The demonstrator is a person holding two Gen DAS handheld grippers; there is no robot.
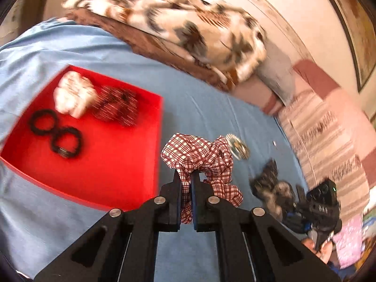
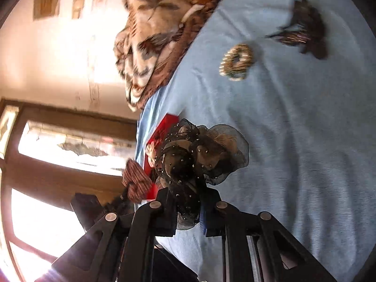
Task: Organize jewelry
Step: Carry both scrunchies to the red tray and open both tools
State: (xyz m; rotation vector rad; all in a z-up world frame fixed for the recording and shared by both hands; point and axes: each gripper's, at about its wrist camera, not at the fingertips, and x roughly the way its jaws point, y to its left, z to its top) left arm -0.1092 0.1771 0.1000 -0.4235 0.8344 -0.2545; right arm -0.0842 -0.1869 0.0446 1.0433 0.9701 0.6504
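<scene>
My left gripper [image 1: 187, 178] is shut on a red-and-white plaid scrunchie [image 1: 202, 155], held above the blue sheet just right of the red tray [image 1: 112, 176]. The tray holds a white scrunchie [image 1: 72, 94], a dark red patterned scrunchie [image 1: 117, 108] and two black bangle rings [image 1: 56, 134]. My right gripper [image 2: 188, 185] is shut on a black sheer beaded scrunchie [image 2: 199, 155]; it also shows at the right of the left wrist view [image 1: 270, 188]. A gold bangle [image 2: 237, 62] and a dark brown hair piece [image 2: 303, 35] lie on the sheet.
A blue sheet [image 1: 211, 98] covers the bed. A brown-and-cream floral blanket [image 1: 178, 28] is piled at the far side. Striped pink pillows [image 1: 324, 127] lie at the right. A window [image 2: 58, 145] shows left in the right wrist view.
</scene>
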